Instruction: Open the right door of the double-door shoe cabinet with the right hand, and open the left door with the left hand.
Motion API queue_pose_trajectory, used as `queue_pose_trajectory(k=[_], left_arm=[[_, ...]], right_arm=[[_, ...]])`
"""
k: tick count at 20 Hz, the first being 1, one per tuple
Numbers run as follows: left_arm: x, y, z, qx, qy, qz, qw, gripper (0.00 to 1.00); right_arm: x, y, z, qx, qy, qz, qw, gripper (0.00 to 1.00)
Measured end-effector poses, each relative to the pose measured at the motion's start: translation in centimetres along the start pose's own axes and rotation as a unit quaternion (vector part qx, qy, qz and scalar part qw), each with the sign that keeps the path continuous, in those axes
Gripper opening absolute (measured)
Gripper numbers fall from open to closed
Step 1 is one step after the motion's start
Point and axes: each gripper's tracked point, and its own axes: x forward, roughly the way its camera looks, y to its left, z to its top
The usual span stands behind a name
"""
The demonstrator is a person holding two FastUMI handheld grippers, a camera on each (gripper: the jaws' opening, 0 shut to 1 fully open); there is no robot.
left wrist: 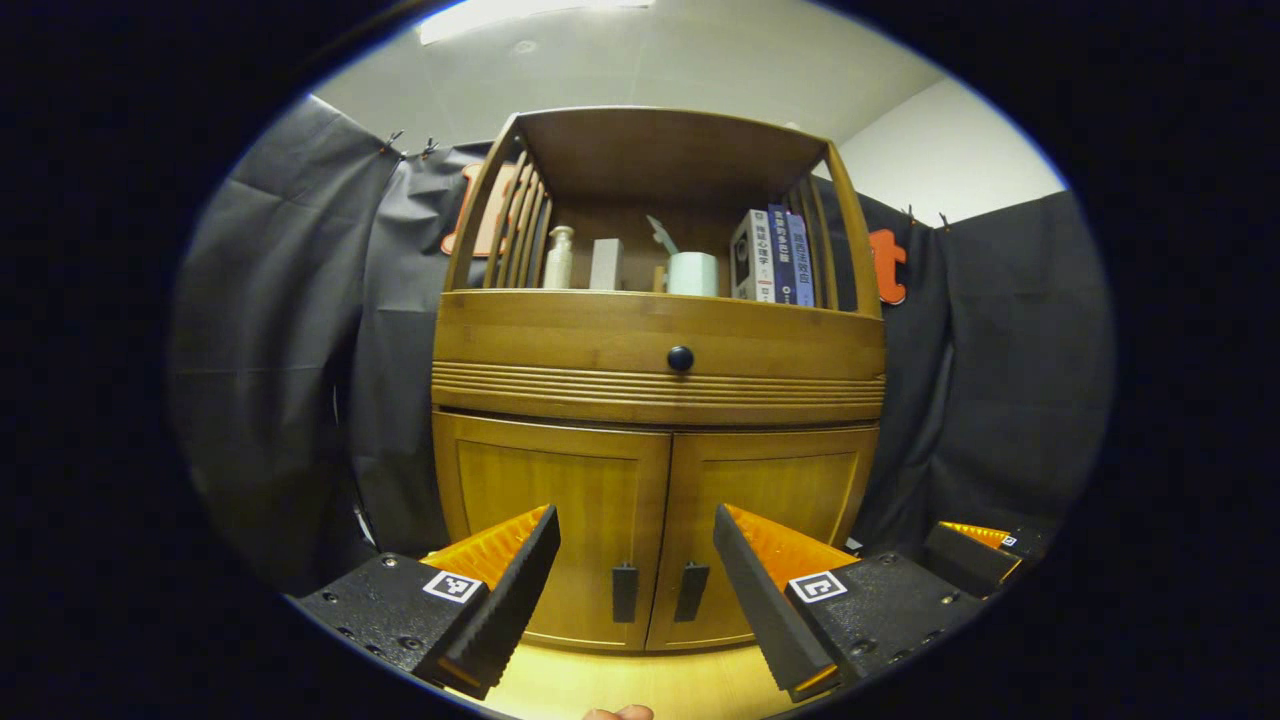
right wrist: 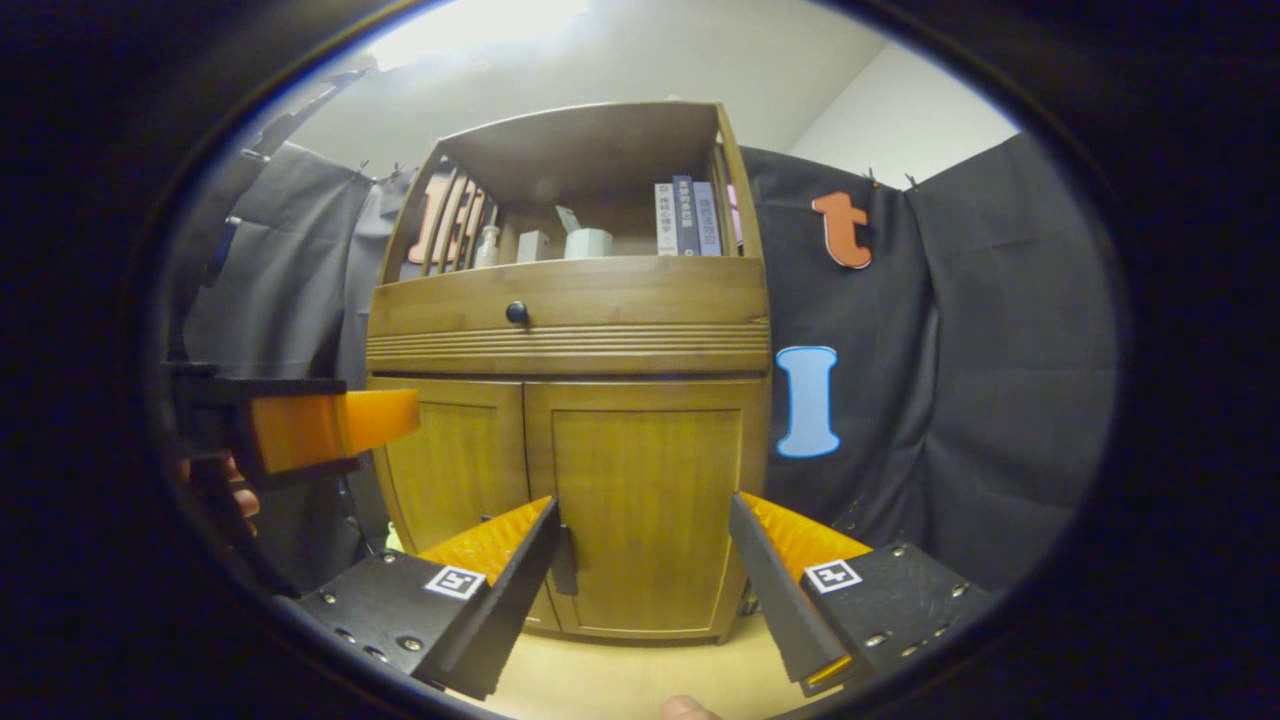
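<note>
Before the closed shoe cabinet (left wrist: 655, 400), both grippers hover spread and empty, so the right gripper (right wrist: 640, 560) must next reach the right door's handle (right wrist: 566, 560).

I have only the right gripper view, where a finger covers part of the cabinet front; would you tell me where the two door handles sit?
Observer: In the left gripper view, the left handle and right handle hang side by side, low down at the middle of the cabinet.
Operator: Thank you. Is the left claw open?
Observer: Yes, the left claw is open, its fingers spread either side of both handles, not touching them.
</note>
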Motion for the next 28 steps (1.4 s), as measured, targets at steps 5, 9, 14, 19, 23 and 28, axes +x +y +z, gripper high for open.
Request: queue_pose_trajectory(k=[5, 9, 14, 19, 23, 28], left_arm=[[-0.4, 6.5, -0.3, -0.017, -0.001, 0.031, 0.999, 0.92], [-0.6, 12.0, 0.1, -0.012, -0.007, 0.058, 0.998, 0.92], [-0.2, 17.4, -0.5, -0.005, -0.003, 0.077, 0.997, 0.92], [-0.3, 21.7, 0.1, -0.006, -0.013, 0.089, 0.996, 0.92], [0.1, 24.3, 0.1, 0.002, -0.014, 0.098, 0.995, 0.92], [0.5, 24.9, -0.4, 0.001, -0.01, 0.091, 0.996, 0.92]], right_arm=[[3.2, 3.9, -2.4, 0.0, 0.017, 0.012, 1.0, 1.0], [6.8, 7.2, -4.9, 0.003, 0.033, 0.018, 0.999, 1.0], [11.9, 10.7, -9.5, -0.03, 0.064, 0.01, 0.997, 1.0], [15.8, 9.5, -14.8, -0.032, 0.111, -0.042, 0.992, 0.82], [17.0, 9.0, -16.4, -0.015, 0.146, -0.061, 0.987, 0.59], [17.8, 8.9, -17.0, 0.01, 0.149, -0.079, 0.986, 0.27]])
